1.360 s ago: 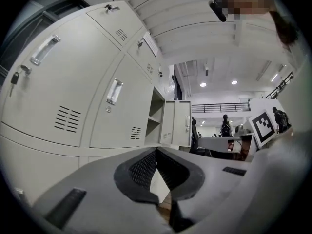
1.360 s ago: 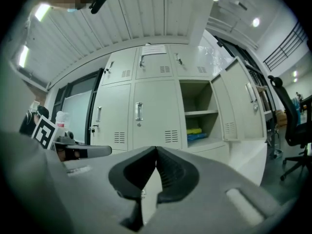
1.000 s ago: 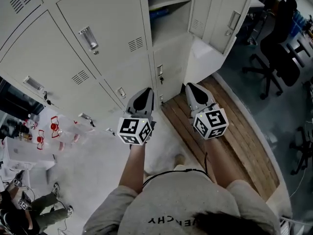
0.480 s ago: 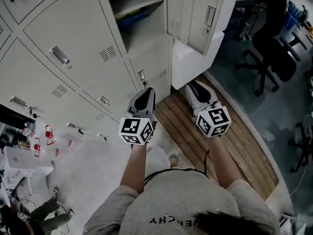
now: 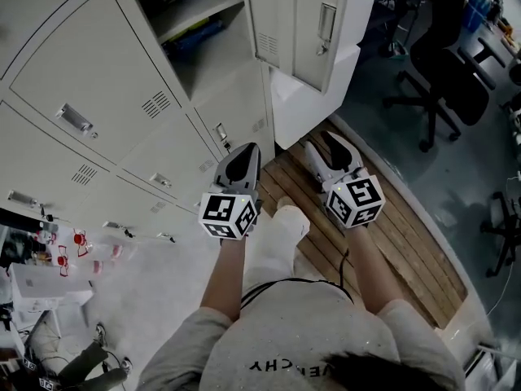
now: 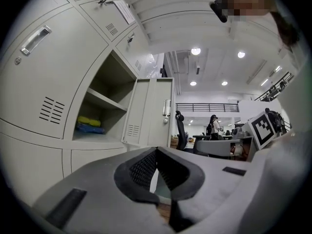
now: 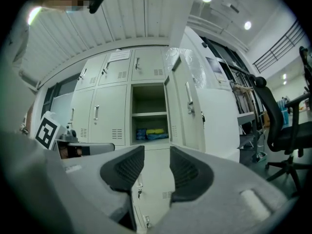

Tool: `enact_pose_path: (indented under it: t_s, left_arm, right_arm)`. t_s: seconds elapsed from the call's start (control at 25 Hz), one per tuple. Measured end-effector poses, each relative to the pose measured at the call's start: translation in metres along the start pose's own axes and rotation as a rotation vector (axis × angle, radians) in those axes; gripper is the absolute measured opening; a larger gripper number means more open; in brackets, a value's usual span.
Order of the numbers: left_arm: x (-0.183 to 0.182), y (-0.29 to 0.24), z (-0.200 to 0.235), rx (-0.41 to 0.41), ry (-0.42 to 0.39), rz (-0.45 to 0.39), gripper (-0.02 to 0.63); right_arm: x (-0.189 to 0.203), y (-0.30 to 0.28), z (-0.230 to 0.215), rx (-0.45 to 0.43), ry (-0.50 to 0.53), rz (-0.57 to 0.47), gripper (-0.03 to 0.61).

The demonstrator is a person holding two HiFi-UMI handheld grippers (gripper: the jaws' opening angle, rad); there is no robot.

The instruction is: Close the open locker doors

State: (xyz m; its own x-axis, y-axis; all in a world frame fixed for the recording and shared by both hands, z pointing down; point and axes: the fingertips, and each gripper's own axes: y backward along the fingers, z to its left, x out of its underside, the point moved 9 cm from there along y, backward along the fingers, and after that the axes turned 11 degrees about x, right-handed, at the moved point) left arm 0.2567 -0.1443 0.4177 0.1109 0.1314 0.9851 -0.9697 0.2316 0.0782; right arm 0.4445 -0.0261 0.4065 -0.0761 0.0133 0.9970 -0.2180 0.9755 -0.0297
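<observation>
Best push the door [image 5: 309,55] at one o'clock near its handle [image 5: 326,19] with the right gripper [image 5: 326,145], whose empty jaws have just been opening, while the left gripper [image 5: 244,153] is pinched together, empty.

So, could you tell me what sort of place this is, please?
Probably an office or lab's locker area: a bank of grey metal lockers, one with its door open, and a black office chair on the floor beside them.
</observation>
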Motion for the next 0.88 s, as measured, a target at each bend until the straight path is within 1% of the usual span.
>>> enact_pose_path:
  t_s: [0.36, 0.72, 0.88]
  left_arm:
    - [0.003, -0.061, 0.016, 0.038, -0.005, 0.002, -0.002]
    - [-0.005, -0.107, 0.044, 0.045, -0.016, 0.018, -0.002]
    - [-0.01, -0.123, 0.054, 0.053, -0.02, 0.029, -0.002]
  right_arm:
    - [-0.011, -0.042, -0.048, 0.038, 0.009, -0.014, 0.158]
    - [-0.023, -0.095, -0.078, 0.056, 0.009, -0.015, 0.166]
    - [-0.028, -0.113, -0.09, 0.1, 0.011, -0.013, 0.17]
